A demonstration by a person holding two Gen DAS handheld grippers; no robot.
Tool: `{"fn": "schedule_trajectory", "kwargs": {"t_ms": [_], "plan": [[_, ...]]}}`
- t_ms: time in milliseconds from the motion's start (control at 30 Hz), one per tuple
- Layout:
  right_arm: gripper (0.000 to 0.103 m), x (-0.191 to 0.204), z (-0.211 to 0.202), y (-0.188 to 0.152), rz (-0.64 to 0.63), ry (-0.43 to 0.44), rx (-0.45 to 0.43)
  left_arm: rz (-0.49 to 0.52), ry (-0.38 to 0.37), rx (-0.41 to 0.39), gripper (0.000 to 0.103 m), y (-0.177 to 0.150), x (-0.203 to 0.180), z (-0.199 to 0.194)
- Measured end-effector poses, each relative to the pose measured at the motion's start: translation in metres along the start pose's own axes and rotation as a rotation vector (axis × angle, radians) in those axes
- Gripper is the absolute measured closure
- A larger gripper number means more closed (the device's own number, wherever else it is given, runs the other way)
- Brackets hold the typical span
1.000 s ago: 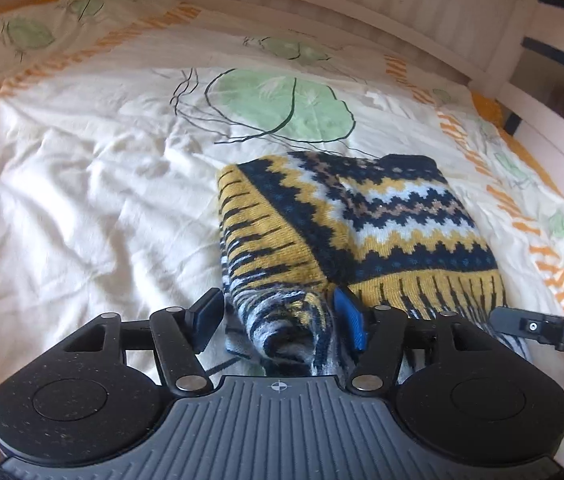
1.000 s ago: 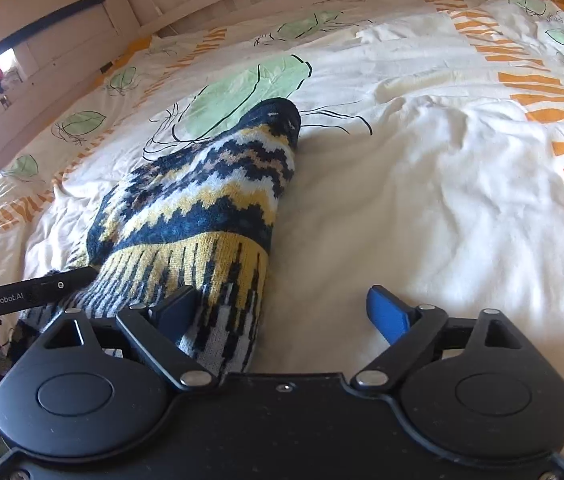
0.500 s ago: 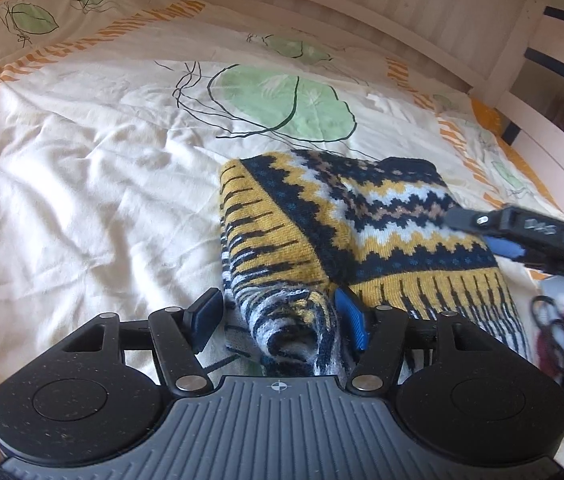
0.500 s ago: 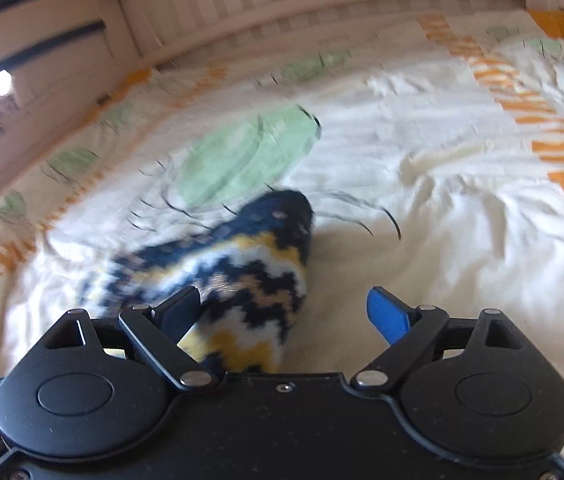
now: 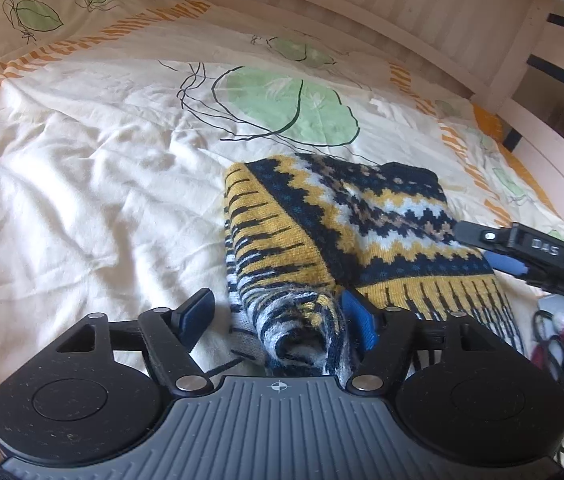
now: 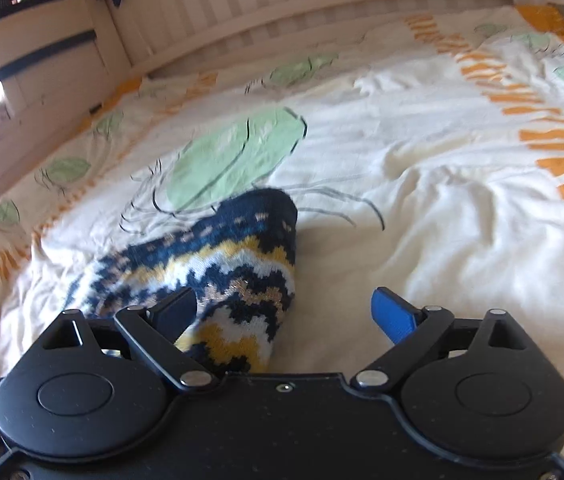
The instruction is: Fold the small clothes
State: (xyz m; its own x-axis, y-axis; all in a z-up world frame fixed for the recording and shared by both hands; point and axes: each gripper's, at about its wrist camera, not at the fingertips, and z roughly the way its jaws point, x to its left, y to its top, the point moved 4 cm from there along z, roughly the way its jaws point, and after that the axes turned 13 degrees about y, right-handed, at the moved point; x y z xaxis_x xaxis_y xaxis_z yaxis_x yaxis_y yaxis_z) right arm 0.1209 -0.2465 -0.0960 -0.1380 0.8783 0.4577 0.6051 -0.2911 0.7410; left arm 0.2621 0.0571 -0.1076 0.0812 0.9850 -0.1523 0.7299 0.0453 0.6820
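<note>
In the left wrist view, the knitted sweater (image 5: 346, 232), patterned in navy, yellow and white, lies folded on the bed sheet (image 5: 82, 200), just on the near side of the big green leaf print (image 5: 282, 108). Its long side runs across the view, from below the leaf toward the right. A bunched corner of the sweater sits between the fingers of the left gripper (image 5: 278, 316). The jaws look parted, with the right blue pad touching the knit and the left pad a little apart from it, so I judge that this gripper is released and does not clamp the cloth. The right gripper (image 5: 522, 248) reaches over the right edge of the sweater.

In the right wrist view, the picture is somewhat blurred. The sweater (image 6: 218, 280) stretches from the leaf print (image 6: 234, 156) down toward the camera and to the left. The right gripper (image 6: 286, 312) is wide open; its left finger lies over the knit, and the right finger (image 6: 394, 314) stands over bare sheet (image 6: 462, 220). It is probably not gripping anything.

For the next fold, the near end of the sweater matters: it lies straight before the left gripper, which is the nearer one to take it.
</note>
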Motion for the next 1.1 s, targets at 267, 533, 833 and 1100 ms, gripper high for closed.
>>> {"fn": "schedule_trajectory", "kwargs": {"t_ms": [267,533,833,1100], "plan": [[0.0,0.015,-0.037,-0.004,0.005,-0.012,-0.022,0.103,0.084,-0.053,0.017,0.005,-0.01,-0.017],[0.0,0.035,-0.057,-0.009,-0.04,-0.053,-0.016,0.17,0.139,-0.11,0.0,0.007,-0.023,-0.045],[0.0,0.053,-0.081,-0.011,-0.049,-0.077,-0.013,0.157,0.128,-0.095,0.0,0.014,-0.033,-0.074],[0.0,0.068,-0.098,-0.016,-0.088,-0.113,0.021,0.216,0.264,-0.074,0.001,0.017,-0.053,-0.094]]}}
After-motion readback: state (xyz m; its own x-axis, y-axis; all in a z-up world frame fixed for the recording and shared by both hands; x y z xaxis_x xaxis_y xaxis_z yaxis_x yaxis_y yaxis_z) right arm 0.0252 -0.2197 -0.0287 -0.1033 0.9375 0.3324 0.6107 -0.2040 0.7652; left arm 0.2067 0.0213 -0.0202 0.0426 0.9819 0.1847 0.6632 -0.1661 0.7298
